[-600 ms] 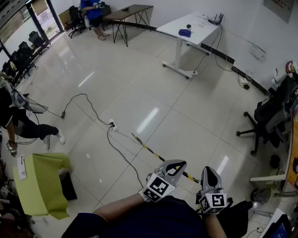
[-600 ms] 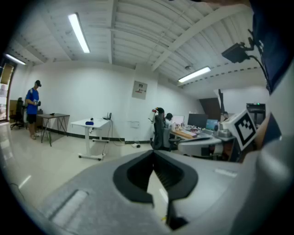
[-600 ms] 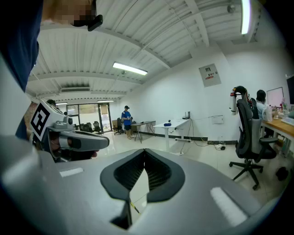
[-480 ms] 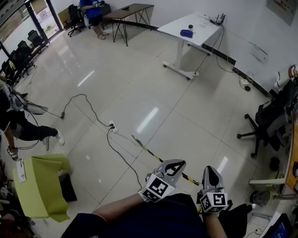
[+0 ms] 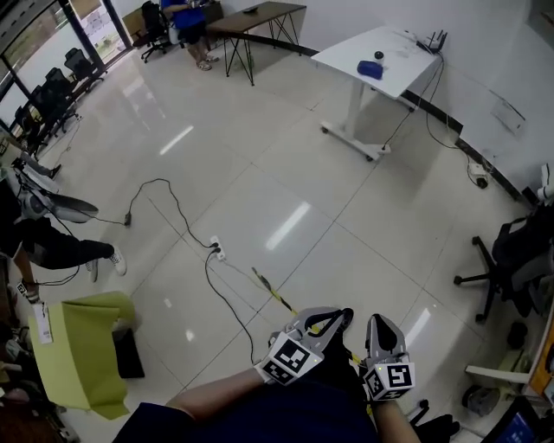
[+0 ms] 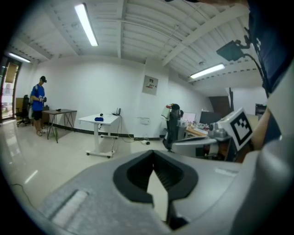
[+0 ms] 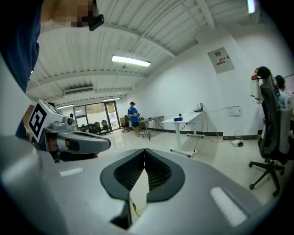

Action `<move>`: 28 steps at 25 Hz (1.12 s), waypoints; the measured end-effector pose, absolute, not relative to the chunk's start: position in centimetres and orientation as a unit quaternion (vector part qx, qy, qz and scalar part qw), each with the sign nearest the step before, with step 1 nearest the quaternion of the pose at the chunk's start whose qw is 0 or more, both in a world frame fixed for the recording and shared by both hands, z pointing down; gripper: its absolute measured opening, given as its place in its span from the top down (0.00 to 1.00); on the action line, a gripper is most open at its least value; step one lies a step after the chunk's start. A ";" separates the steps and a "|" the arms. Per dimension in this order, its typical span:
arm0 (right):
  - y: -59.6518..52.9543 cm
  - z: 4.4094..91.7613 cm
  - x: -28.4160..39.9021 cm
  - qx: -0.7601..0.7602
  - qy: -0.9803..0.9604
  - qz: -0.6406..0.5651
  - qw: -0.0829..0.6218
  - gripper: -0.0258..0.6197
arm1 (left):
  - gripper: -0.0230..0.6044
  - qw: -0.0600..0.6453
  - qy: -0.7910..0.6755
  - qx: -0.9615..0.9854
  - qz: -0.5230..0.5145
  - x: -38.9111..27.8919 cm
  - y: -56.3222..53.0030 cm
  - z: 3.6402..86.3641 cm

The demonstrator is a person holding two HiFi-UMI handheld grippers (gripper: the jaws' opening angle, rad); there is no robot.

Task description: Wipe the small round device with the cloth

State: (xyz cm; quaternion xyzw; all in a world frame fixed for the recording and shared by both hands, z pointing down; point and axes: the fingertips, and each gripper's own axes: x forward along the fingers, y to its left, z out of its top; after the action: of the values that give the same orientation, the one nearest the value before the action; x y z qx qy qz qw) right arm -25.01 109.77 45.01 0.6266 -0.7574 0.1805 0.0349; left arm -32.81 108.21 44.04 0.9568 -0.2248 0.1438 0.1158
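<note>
— While you stand on the glossy floor (image 5: 286,164), how are your two grippers set?
— Your left gripper (image 5: 336,317) and right gripper (image 5: 381,325) are held low in front of you, side by side. Each has its jaws pressed together, with nothing between them.
— Where is the small round device (image 5: 378,55)?
— Far across the room, on the white tabletop (image 5: 411,62), just beside the blue cloth (image 5: 369,70). Both are well apart from your grippers.
— What lies between you and them?
— A black cable (image 5: 173,206) snakes over the tiles to a power strip (image 5: 218,253), and a yellow-and-black striped strip (image 5: 273,292) lies near your grippers. An office chair (image 5: 511,260) stands at the right, and a person in blue (image 5: 186,10) is by a dark table (image 5: 260,13) at the far end.
</note>
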 end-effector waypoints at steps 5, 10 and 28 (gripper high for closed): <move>102.8 45.3 -21.6 0.606 -0.772 0.191 0.024 0.94 | 0.96 0.109 -0.254 0.949 0.152 -29.3 101.3 43.5; 95.6 44.2 -16.0 0.590 -0.786 0.182 0.019 0.94 | 0.96 0.100 -0.267 0.947 0.150 -23.5 94.9 42.4; 85.2 43.6 -8.5 0.598 -0.783 0.167 0.039 0.94 | 0.96 0.099 -0.295 0.939 0.145 -17.2 84.2 41.0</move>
State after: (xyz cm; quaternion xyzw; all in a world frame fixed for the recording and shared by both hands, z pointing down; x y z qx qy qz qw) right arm -8.50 85.23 43.63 0.5982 -0.7828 0.1668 0.0390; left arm -17.19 84.23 41.03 0.9392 -0.2949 0.1453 0.0991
